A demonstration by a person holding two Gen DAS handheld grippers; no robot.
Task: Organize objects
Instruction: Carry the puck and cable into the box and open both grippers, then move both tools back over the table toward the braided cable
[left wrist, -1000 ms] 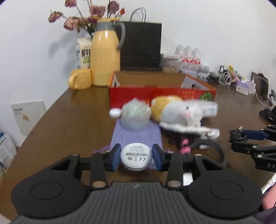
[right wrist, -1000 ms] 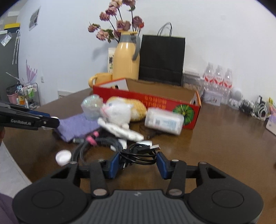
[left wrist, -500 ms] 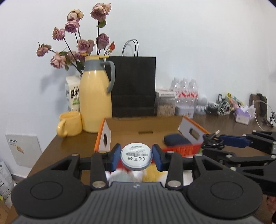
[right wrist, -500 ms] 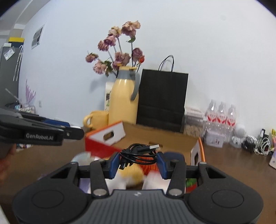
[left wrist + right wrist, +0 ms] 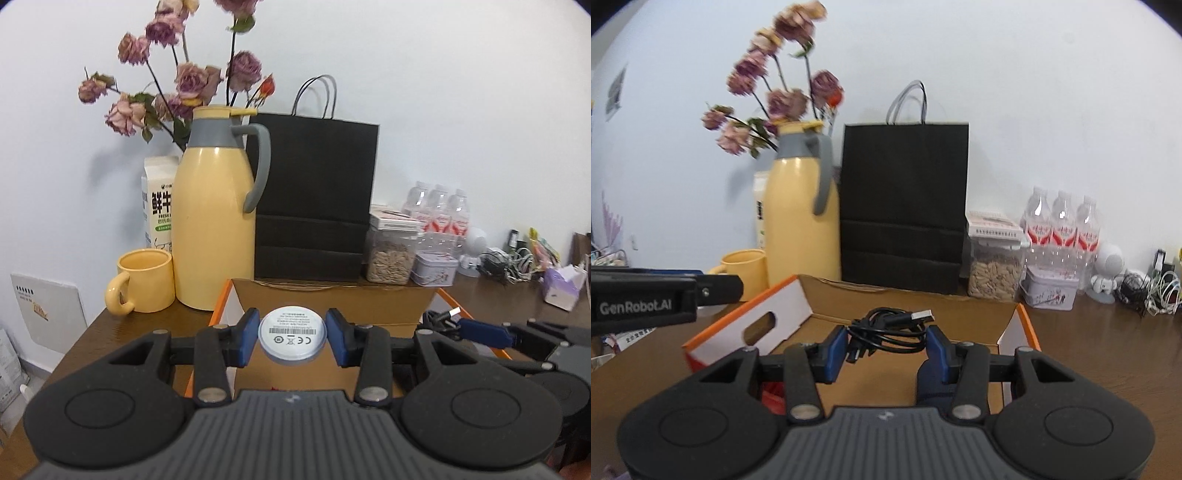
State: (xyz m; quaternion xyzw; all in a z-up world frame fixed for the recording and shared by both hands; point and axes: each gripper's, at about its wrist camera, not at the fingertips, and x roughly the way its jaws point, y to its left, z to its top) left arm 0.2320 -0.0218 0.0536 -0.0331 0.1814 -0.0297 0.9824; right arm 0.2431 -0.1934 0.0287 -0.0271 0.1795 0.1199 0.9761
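Observation:
My left gripper (image 5: 292,341) is shut on a round white disc (image 5: 292,339) with a label, held above the near edge of the open red cardboard box (image 5: 332,306). My right gripper (image 5: 888,343) is shut on a coiled black USB cable (image 5: 890,328), held over the inside of the same box (image 5: 908,306). A dark blue object (image 5: 929,380) lies in the box under the right finger. The right gripper also shows at the right of the left wrist view (image 5: 476,328), and the left gripper at the left of the right wrist view (image 5: 665,295).
Behind the box stand a yellow jug (image 5: 214,229), a yellow mug (image 5: 144,280), a milk carton (image 5: 159,206) with dried flowers, a black paper bag (image 5: 314,206), a seed jar (image 5: 391,251), a tin (image 5: 436,269) and water bottles (image 5: 1060,229). Cables and clutter lie at the far right (image 5: 517,258).
Both grippers have lifted their objects off the table and moved forward over the open box. The toys and cloth on the table have dropped out of view.

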